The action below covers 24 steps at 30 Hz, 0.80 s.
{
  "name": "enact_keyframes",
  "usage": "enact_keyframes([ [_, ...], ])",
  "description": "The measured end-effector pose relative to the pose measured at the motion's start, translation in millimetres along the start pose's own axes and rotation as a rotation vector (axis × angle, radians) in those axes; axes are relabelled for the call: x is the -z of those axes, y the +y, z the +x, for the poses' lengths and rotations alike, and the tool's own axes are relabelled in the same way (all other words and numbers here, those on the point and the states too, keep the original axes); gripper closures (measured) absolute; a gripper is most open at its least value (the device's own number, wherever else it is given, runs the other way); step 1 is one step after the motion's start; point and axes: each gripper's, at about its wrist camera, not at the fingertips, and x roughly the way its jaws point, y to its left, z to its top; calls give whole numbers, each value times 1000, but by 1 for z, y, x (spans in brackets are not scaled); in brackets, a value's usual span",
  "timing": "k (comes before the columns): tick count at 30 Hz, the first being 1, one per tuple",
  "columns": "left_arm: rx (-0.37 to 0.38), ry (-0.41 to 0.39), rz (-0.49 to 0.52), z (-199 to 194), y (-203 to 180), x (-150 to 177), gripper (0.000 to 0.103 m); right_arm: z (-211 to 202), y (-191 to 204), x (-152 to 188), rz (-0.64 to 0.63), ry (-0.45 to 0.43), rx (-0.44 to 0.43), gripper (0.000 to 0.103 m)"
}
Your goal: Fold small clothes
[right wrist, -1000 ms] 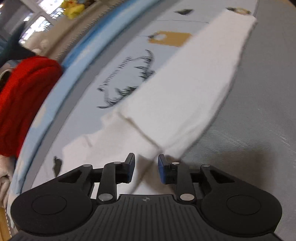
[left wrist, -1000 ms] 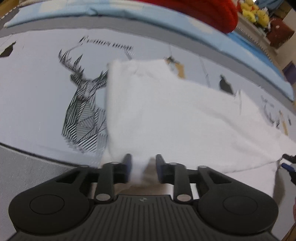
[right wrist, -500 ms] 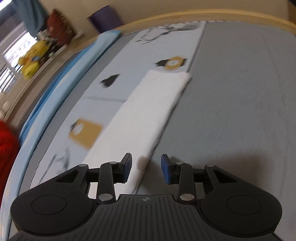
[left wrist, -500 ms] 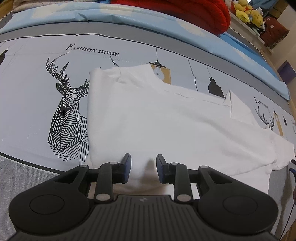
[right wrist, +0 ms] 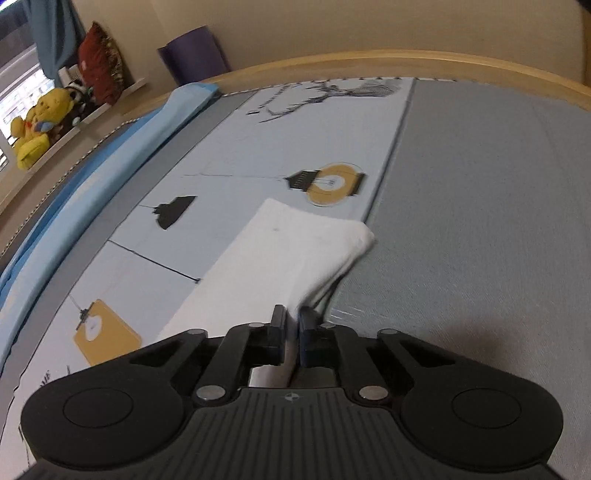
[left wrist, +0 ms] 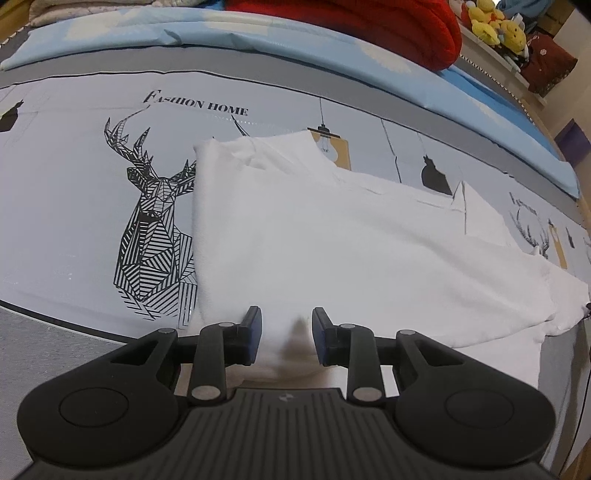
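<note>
A white garment (left wrist: 332, 243) lies spread lengthwise on the printed bed sheet (left wrist: 74, 184), one side folded over the body. My left gripper (left wrist: 287, 334) is open, its jaws apart over the garment's near edge. In the right wrist view the garment's narrow end (right wrist: 291, 251) lies near the border of the sheet's grey part (right wrist: 480, 221). My right gripper (right wrist: 292, 334) is shut on the garment's edge, with white cloth pinched between the pads.
A red knitted blanket (left wrist: 388, 26) and a blue cover (left wrist: 258, 33) lie at the far side of the bed. Yellow plush toys (right wrist: 31, 129) sit on a ledge. The wooden bed frame (right wrist: 406, 61) curves behind the sheet.
My right gripper swung toward the garment's narrow end and closed on its edge. My left gripper stayed open at the near edge; the garment settled flat.
</note>
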Motion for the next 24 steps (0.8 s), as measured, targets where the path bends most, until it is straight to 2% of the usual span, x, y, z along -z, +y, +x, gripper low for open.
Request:
enact_keyframes([
  [5,26,-21,-23,-16,11,-2,71,-48,45,-3,-127,-142,15,98],
  [8,38,-37,-45,-27,20,-3,71,-103,96,11,-258,-229,-62,98],
  [11,51,-56,-80,-39,31,-6,71,-179,160,52,-413,-281,-232,98],
  [14,58,-78,-119,-49,43,-8,71,-263,213,122,-558,-286,-483,98],
  [15,58,-83,-129,-51,46,-9,71,-290,228,153,-614,-249,-597,97],
  [17,55,-89,-151,-54,53,-9,71,-324,240,206,-658,-157,-755,94],
  [18,54,-90,-159,-55,55,-9,71,-334,245,233,-688,-62,-833,81],
  [19,53,-89,-167,-56,58,-9,71,-338,250,266,-744,110,-915,74],
  [20,53,-88,-173,-57,60,-8,71,-337,251,287,-770,233,-940,74],
  [21,54,-88,-177,-57,61,-8,71,-334,248,312,-783,364,-931,74],
  [22,54,-88,-179,-57,63,-8,71,-331,244,325,-777,437,-901,74],
  [24,49,-87,-182,-55,64,-8,71,-320,235,337,-731,545,-774,73],
])
